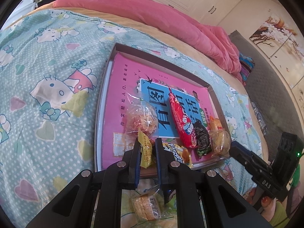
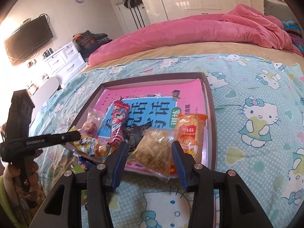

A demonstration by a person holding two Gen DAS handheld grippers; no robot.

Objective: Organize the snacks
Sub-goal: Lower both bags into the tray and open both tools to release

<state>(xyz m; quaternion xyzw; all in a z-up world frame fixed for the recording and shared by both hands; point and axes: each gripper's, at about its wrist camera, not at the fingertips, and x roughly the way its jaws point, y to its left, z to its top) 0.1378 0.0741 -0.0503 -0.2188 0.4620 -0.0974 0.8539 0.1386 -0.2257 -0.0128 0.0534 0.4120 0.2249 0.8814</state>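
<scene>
The left gripper [image 1: 147, 148], low in its frame, is clamped on a yellow snack packet [image 1: 146, 150] above the tray's [image 2: 210, 114] near edge. The right gripper [image 2: 149, 152] stands parted around a clear snack bag [image 2: 153, 148], seemingly not pressing it. Both lie over the pink book [image 1: 121, 87] in the tray, mid-frame.

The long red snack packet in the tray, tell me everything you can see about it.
The long red snack packet is a narrow, glossy plastic tube-shaped wrapper, red with white and blue print and a crimped end. It lies flat in the tray on the pink book cover, running lengthwise across its blue title panel. Its near end touches the black packet. A clear bag of reddish snacks lies beside it, apart. It looks sealed and no gripper touches it.
</scene>
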